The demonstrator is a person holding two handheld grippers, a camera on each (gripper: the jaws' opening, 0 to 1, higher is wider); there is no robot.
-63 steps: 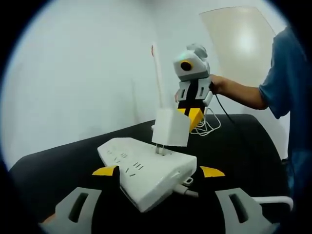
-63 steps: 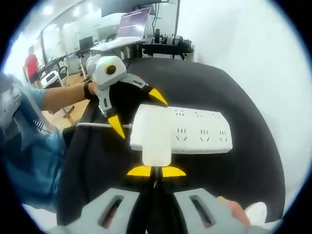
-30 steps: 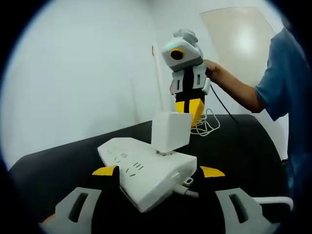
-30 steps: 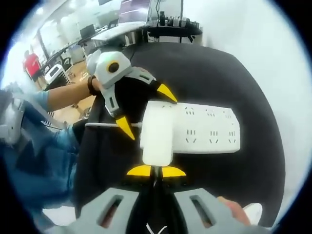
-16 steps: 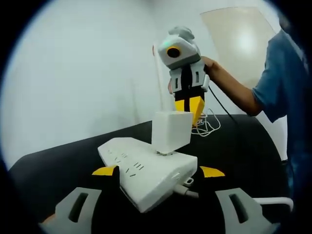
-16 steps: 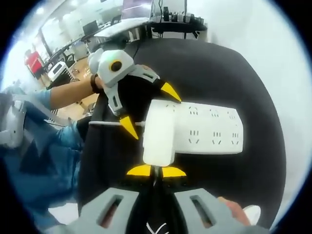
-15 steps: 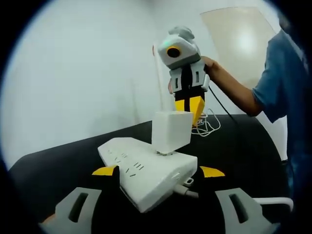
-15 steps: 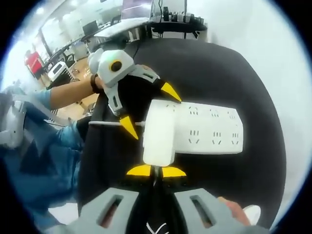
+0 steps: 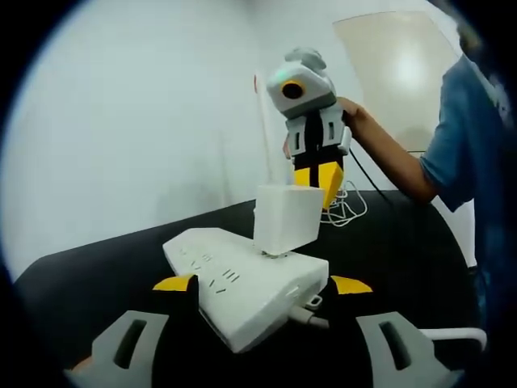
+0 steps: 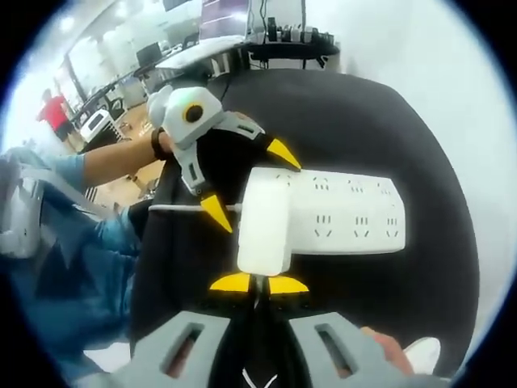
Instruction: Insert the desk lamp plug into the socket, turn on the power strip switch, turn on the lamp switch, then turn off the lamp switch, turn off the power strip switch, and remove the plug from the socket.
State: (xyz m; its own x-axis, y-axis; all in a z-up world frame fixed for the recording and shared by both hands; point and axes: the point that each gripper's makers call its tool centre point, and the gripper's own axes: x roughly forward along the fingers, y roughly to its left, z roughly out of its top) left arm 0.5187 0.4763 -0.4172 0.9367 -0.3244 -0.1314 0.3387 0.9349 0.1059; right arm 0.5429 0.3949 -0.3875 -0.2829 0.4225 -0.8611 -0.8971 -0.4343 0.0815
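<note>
White plastic sits at the middle of a black table: one power strip, with one square lamp plug seated in a socket at its end and bare black surface open all around it. Left gripper has its yellow-tipped jaws spread wide, one on each side of the strip's end. Right gripper has its tips together just behind the plug's top; whether they pinch it I cannot tell.
</note>
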